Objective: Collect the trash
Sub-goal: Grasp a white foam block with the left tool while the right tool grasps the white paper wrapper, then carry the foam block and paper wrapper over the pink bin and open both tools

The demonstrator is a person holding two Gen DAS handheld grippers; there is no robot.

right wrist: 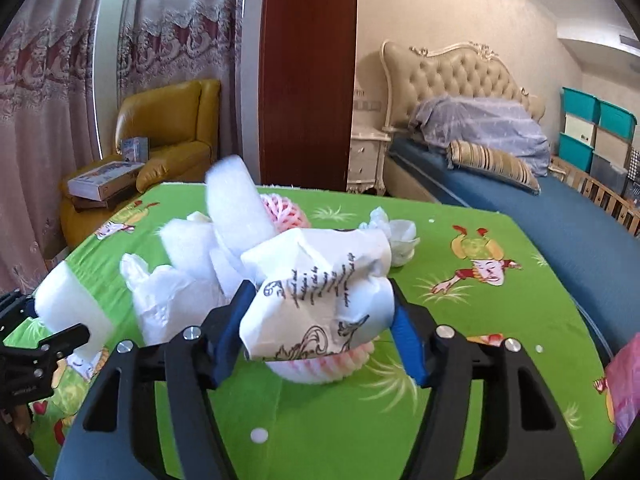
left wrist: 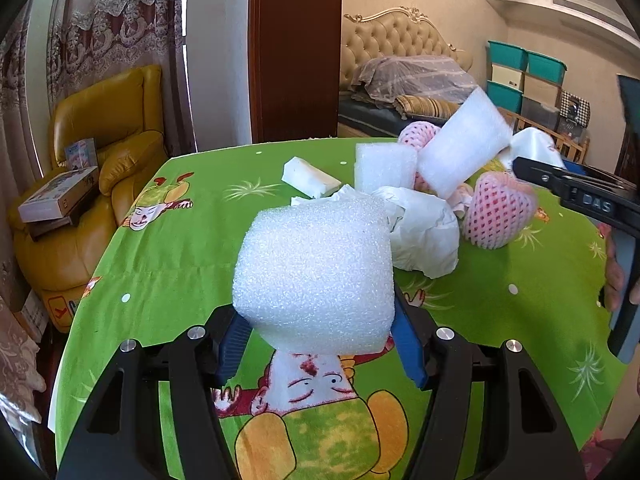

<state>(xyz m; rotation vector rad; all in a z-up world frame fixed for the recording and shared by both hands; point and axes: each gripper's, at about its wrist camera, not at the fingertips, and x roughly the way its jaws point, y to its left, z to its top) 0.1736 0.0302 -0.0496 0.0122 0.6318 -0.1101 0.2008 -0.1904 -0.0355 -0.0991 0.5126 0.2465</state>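
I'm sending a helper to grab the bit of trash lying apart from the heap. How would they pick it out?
On the green cartoon tablecloth, look left of the trash heap. A small flat white foam slab lies alone there, the only piece touching nothing else.

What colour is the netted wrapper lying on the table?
Pink and white, a mesh foam net; the left wrist view shows it best.

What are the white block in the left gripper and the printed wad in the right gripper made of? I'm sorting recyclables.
White block: looks like expanded polyethylene foam, matte, with a fine bubbly grain and rounded edges. Printed wad: probably thin paper, given its sharp creases and black print; beneath it shows pink-white foam fruit netting, with ribbed mesh.
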